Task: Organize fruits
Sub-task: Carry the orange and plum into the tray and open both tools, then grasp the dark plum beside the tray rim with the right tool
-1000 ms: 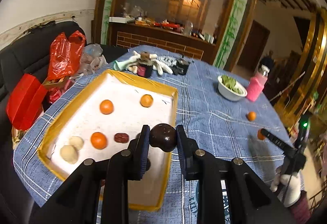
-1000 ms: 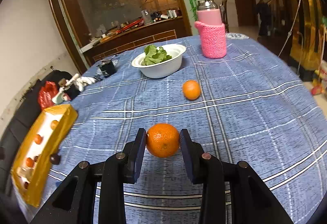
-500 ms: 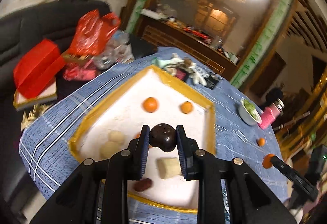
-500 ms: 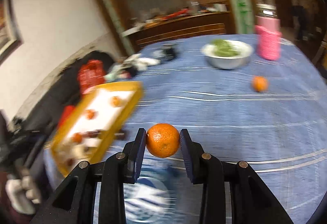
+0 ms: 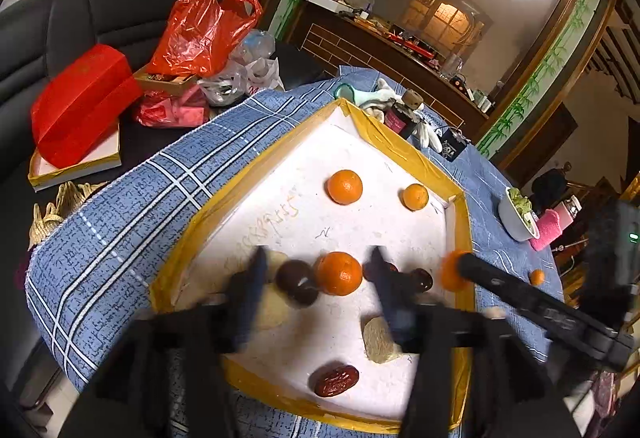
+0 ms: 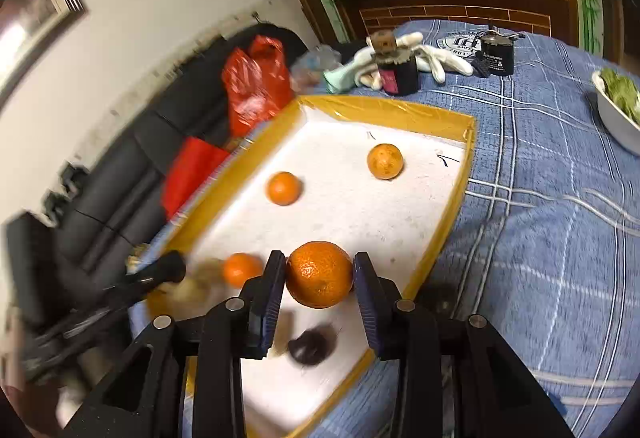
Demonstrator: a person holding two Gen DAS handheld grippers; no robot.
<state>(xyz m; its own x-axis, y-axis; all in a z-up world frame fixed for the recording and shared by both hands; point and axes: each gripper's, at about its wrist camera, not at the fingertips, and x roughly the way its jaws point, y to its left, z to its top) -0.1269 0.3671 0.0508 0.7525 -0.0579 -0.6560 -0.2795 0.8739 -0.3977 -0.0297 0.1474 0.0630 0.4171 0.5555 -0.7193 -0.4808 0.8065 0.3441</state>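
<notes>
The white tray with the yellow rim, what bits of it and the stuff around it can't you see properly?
- White tray with the yellow rim: near corners hidden by the black left gripper, left wrist view; its jaws have just been opening.
- Dark round fruit: motion-blurred in both views.
- Pale lumps: smeared, right wrist view.
- White bowl of greens: cut off by the right edge.
- Black right gripper: only blurred fingers show in the left wrist view.

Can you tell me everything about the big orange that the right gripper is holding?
The orange is round, bright and shiny, with dimpled peel. It sits between the right gripper's two blue-padded fingers, which press its sides. It hangs above the near part of the white tray with the yellow rim, not resting on it. No stem or leaf shows.
</notes>
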